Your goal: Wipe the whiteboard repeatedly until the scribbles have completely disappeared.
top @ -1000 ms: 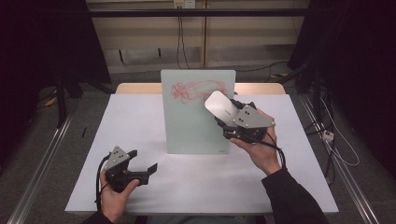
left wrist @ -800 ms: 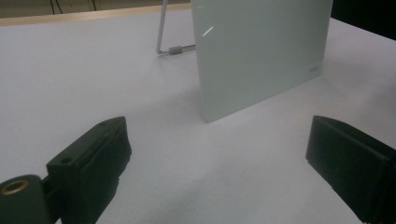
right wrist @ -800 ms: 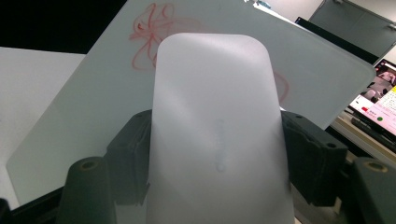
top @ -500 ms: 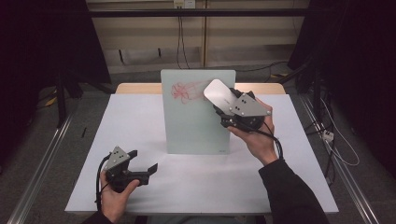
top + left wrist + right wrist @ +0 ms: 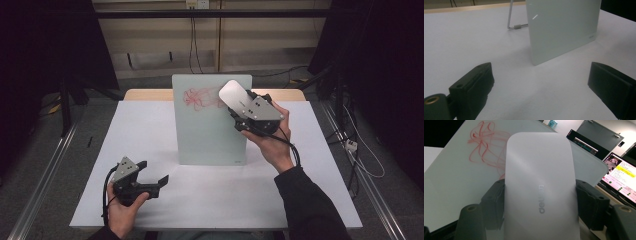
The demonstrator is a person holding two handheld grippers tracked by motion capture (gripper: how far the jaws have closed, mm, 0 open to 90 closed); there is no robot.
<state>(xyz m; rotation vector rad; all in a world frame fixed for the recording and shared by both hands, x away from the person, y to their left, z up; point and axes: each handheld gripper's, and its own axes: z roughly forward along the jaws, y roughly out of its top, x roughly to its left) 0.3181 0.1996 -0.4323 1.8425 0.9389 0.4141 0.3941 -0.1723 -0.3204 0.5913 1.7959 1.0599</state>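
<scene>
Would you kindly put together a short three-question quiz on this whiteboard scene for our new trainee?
1. True or false: the right tool is shut on the white eraser.
2. Which colour is the scribble on the glass board? A) blue B) red C) green
3. Fill in: the left tool has its jaws ____ with nothing between them, low over the white table.

Key: 1 true, both jaws press the eraser's sides in the right gripper view. 2 B. 3 open, as the left gripper view shows bare tabletop between the jaws.
</scene>
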